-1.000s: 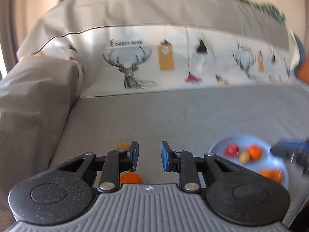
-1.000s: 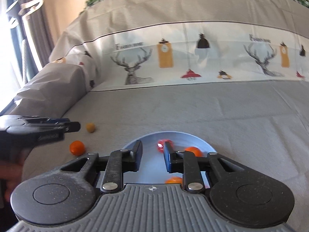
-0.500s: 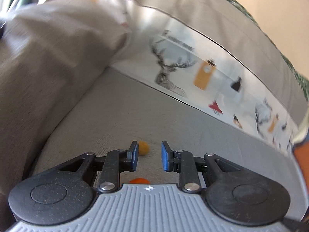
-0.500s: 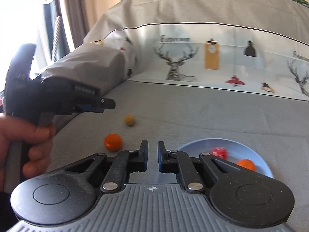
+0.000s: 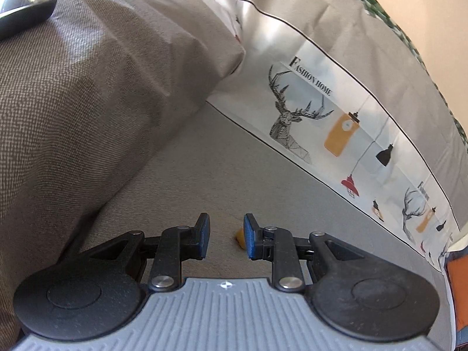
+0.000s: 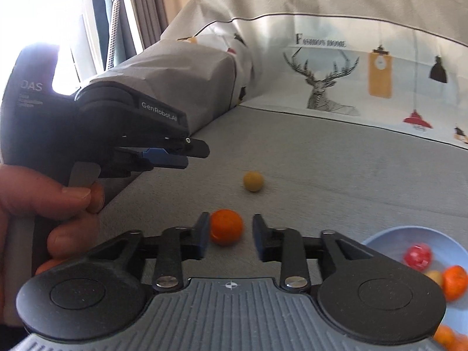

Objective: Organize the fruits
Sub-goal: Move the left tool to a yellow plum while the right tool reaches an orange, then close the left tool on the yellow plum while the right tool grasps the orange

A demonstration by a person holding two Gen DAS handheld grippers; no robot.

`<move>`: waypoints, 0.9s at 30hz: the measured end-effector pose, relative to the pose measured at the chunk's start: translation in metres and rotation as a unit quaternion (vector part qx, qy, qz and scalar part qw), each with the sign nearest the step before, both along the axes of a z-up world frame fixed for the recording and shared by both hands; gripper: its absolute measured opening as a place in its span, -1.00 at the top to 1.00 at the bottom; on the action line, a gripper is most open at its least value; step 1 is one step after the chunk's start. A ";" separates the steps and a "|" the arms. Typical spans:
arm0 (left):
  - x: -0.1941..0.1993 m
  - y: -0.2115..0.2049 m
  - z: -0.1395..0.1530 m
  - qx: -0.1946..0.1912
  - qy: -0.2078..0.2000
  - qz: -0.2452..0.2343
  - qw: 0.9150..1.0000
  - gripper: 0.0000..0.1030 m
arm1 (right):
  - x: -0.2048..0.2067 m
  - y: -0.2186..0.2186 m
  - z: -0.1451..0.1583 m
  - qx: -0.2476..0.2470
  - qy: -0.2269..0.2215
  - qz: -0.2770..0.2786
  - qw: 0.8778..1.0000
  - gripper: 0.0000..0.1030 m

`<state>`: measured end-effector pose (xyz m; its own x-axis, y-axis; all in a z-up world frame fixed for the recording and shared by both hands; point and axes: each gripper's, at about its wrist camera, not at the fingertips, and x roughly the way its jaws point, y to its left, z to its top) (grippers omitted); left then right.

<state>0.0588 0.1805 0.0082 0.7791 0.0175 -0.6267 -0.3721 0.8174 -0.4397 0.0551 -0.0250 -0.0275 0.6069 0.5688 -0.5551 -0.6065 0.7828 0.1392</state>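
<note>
Landmark: blue plate (image 6: 380,238) on grey sofa seat (image 6: 336,161).
- Plate holds red fruit (image 6: 417,256) and several orange ones; part done.
- Left outside plate: orange fruit (image 6: 226,226), nearer; small yellow fruit (image 6: 253,180), farther.
- Right gripper (image 6: 231,235): jaws opening, orange fruit just ahead between fingertips, pads not touching.
- Left gripper (image 5: 224,235): narrow gap, holding nothing; yellow fruit (image 5: 239,236) peeks beside one finger.

Two loose fruits on sofa seat (image 6: 336,158): bigger fruit (image 6: 226,226) in front, smaller fruit (image 6: 253,180) behind it, apart. Bowl (image 6: 389,238) off to right, more fruit inside. Armrest (image 6: 175,70) at left, backrest (image 6: 351,8) behind everything.
</note>
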 end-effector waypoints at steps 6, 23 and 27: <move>0.007 0.004 -0.006 0.004 0.013 0.000 1.000 0.48 | 0.018 0.025 -0.012 -0.013 0.016 0.019 1.000 0.07; 0.056 -0.035 -0.029 0.090 0.041 -0.112 0.989 0.29 | 0.058 0.009 -0.020 -0.056 0.107 -0.093 0.988 0.29; 0.067 -0.043 -0.038 0.110 0.052 -0.125 0.985 0.29 | 0.057 0.014 -0.018 -0.068 0.101 -0.090 0.989 0.29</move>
